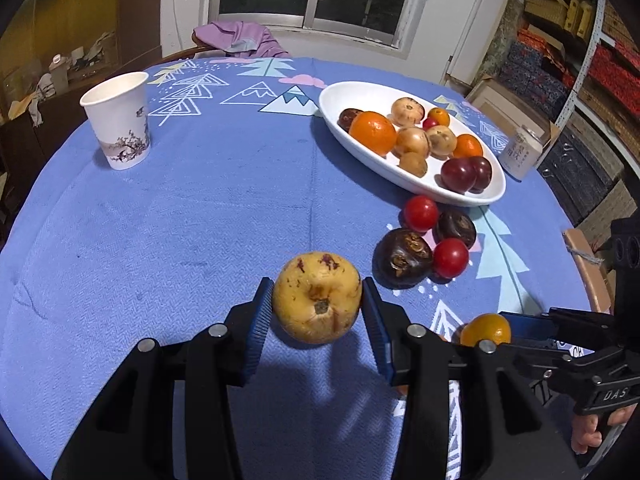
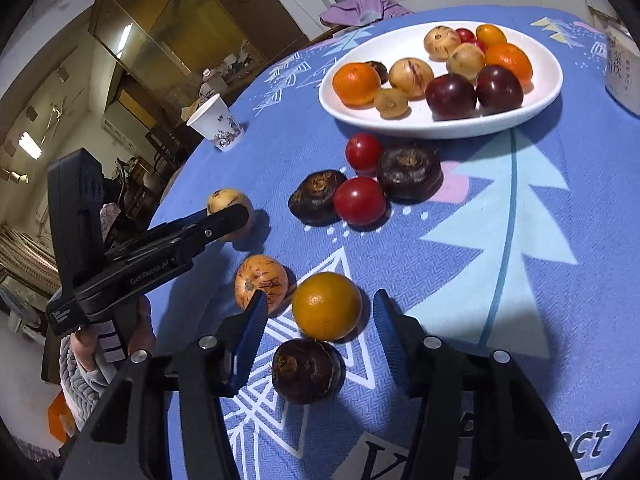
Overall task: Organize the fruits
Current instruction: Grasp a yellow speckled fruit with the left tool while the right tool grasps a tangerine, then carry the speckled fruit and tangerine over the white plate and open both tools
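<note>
Progress: the task is partly complete, judging by the layout. The dish (image 1: 490, 196) is already holding about a dozen fruits: oranges, pale melon-like fruits, dark plums and small red ones. Several are still lying on the cloth (image 1: 200, 220): two tomatoes (image 1: 420, 213) and two dark chestnut-like fruits (image 1: 402, 258) just beside the dish, a striped fruit (image 2: 261, 283), an orange (image 2: 327, 306) and a dark fruit (image 2: 306, 371) near the table edge.

Left gripper (image 1: 318, 304): its jaws are closing on the yellow fruit (image 1: 317, 297), both blue pads touching its sides. The fruit is sitting low over the cloth, well apart from the dish; whether it is lifted cannot be told. The tool is pointing forward across the table, roughly level.

Right gripper (image 2: 320, 322): its jaws are standing apart, one on each side of the orange without touching it. The dark fruit is lying between the fingers, nearer the camera. The tool is angling down toward the cloth, with the dish ahead.

A cup (image 1: 118, 120) is standing far left, unused.
</note>
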Motion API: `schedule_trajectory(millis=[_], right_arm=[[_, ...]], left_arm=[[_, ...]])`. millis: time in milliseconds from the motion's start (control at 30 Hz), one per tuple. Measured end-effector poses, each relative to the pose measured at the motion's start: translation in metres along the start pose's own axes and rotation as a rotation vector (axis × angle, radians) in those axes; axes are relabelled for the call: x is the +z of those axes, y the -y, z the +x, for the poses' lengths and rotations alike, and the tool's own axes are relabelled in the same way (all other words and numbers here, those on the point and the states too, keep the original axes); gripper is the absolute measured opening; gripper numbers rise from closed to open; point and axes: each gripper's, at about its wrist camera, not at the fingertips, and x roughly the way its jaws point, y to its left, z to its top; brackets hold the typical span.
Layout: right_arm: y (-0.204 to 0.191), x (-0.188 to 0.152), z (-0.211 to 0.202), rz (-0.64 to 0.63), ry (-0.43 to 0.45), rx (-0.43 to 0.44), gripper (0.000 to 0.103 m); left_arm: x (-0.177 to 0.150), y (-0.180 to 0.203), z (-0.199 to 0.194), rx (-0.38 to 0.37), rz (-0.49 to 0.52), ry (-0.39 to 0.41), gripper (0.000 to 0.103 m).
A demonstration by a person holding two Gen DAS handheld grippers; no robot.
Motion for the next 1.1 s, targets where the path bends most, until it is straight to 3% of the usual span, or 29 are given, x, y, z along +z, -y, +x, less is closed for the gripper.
schedule_trajectory(millis=[267, 533, 733, 833, 1100], right_arm=[[-0.002, -0.004, 0.008, -0.004, -0.007, -0.015, 0.038], [-0.002, -0.002, 0.006, 0.0, 0.003, -0.01, 0.038], [0.005, 0.006, -0.019, 0.033, 0.091, 0.002, 0.038], [0.013, 0.01, -0.033, 0.056, 0.14, 0.001, 0.038], [0.032, 0.063, -0.087, 0.127, 0.32, -0.061, 0.038]], left_arm=[[-0.002, 0.003, 0.005, 0.003, 0.007, -0.014, 0.044], [-0.004, 0.007, 0.01, 0.019, 0.031, -0.016, 0.044], [-0.005, 0.009, 0.008, 0.026, 0.033, 0.008, 0.044], [0.002, 0.013, -0.004, 0.04, 0.03, 0.068, 0.044], [0.073, 0.047, -0.026, 0.03, 0.073, 0.165, 0.044]])
